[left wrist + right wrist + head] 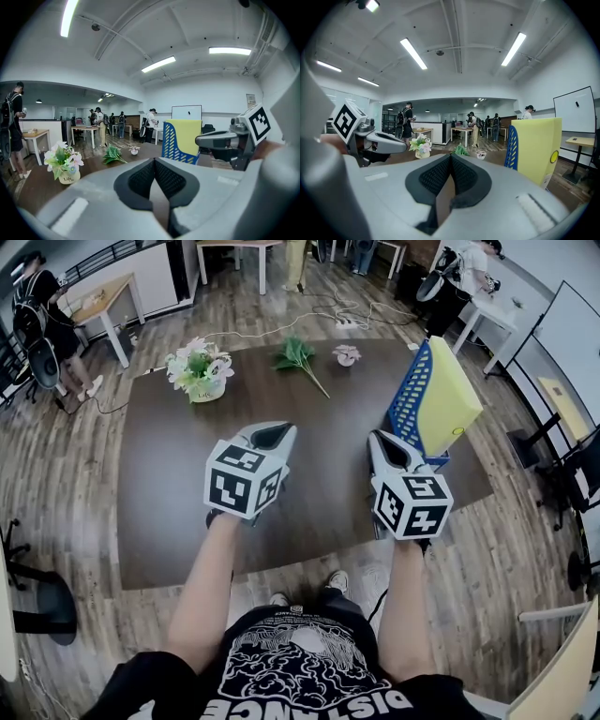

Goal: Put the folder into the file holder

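Note:
A yellow folder (446,397) stands upright inside the blue mesh file holder (410,399) at the right edge of the dark brown table (187,521). The same folder (536,145) and holder (511,146) show at the right of the right gripper view, and smaller, as folder (185,136) and holder (171,143), in the left gripper view. My left gripper (273,434) hovers over the table's middle, shut and empty. My right gripper (386,446) is just left of the holder's near end, also shut with nothing in it. Both point away from me.
A pot of white and pink flowers (200,369) stands at the table's far left. A green leafy sprig (300,357) and a small pink flower (346,354) lie at the far edge. People, desks and a whiteboard (570,334) surround the table.

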The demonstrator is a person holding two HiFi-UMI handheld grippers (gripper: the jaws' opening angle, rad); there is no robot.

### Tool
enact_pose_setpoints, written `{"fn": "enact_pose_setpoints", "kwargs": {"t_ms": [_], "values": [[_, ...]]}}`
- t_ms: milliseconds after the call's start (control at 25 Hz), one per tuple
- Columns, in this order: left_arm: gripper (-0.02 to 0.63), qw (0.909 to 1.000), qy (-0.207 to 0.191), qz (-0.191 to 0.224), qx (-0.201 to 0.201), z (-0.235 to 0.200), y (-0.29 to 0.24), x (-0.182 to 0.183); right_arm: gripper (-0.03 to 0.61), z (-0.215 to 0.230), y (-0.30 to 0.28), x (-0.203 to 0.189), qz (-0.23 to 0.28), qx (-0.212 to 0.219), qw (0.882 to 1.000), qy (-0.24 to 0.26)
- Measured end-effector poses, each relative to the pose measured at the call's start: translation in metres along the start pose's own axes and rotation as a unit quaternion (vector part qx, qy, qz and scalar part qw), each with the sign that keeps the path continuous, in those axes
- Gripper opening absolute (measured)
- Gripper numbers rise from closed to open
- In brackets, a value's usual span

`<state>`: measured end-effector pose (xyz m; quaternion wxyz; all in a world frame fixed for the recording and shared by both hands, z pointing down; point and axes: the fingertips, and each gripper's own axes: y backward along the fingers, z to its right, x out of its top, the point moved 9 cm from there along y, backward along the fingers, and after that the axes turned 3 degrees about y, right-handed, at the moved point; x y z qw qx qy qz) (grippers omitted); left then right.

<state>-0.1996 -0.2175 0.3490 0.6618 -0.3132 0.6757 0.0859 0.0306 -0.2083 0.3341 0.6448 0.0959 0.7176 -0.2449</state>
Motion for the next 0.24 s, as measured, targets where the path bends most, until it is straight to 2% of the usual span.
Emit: {"fn": "enact_pose_setpoints", "kwargs": {"t_ms": [240], "values": [[0.006, 1.0, -0.002, -0.001, -0.004, 0.0038, -0.0002, 0.0003, 0.0, 0.0012, 0.0041, -0.0004, 0.003, -0.003, 1.0, -0.005]]}}
